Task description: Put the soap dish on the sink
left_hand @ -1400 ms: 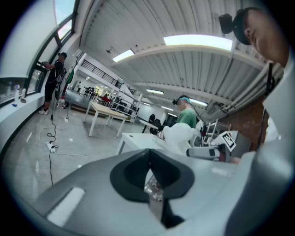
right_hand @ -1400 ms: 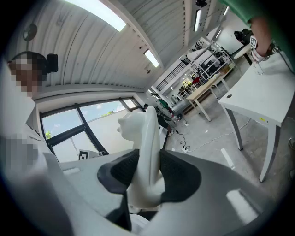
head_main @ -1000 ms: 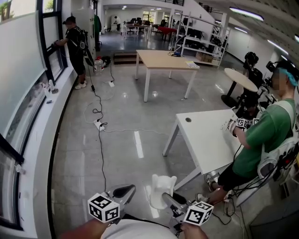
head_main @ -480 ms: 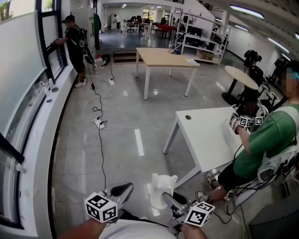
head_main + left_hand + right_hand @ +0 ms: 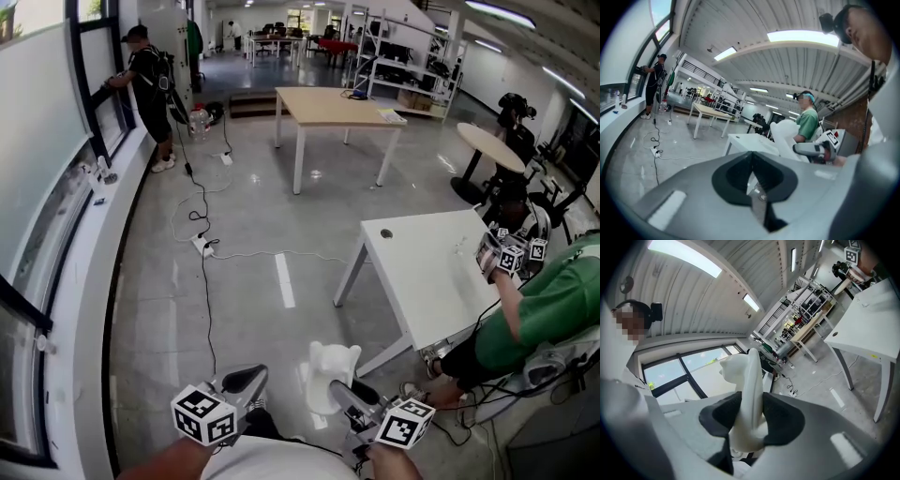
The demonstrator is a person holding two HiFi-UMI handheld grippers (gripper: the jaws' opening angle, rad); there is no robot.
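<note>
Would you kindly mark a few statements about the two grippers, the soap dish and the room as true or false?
1. The right gripper has its jaws shut on the soap dish. True.
2. The left gripper also grips the soap dish. False: its jaws are together with nothing between them.
3. The soap dish lies on the white table. False: it is held up over the floor, apart from the table.
4. A person in a green shirt is at the white table. True.
5. A sink shows in the head view. False: none is in view.
</note>
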